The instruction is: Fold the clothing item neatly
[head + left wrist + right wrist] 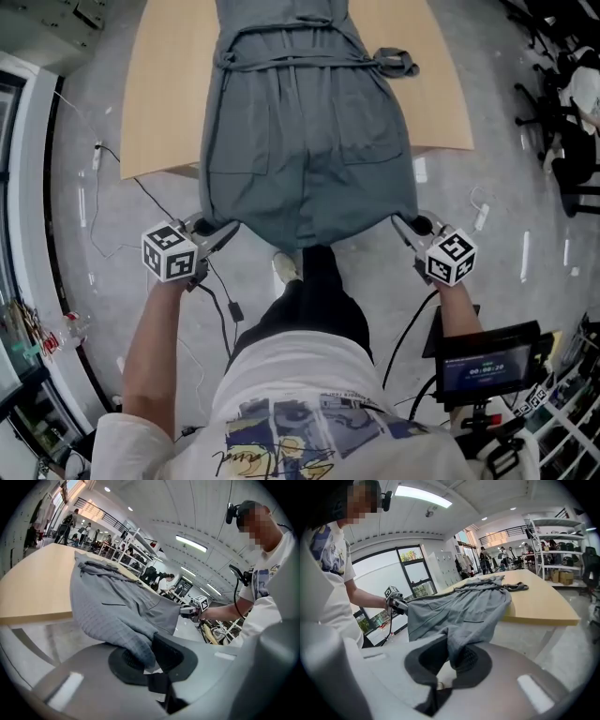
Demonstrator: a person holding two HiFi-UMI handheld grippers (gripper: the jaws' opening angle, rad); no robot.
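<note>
Both sets of jaws are clamped down narrow on cloth. My left gripper (pixel 220 234) pinches one bottom corner of the grey garment (pixel 305 141) and my right gripper (pixel 408 225) pinches the other. In each gripper view the fabric bunches up between the pads and covers them.

The garment's upper part lies spread down the middle of the desk (pixel 159 94). Its lower part reaches past the desk's near edge and hangs stretched between my two grippers. The belt (pixel 394 64) trails out toward the desk's right side.

As I judge it, no fold is made yet: the piece is at full length and only gripped by the hem. Carrying the hem over toward the far end, squaring the edges and tucking in the belt all remain to be done.

The head view cuts off the garment's top end and the desk's far edge, so I cannot tell its neckline or whether it has sleeves. I also cannot tell how much cloth sits behind my pads.
</note>
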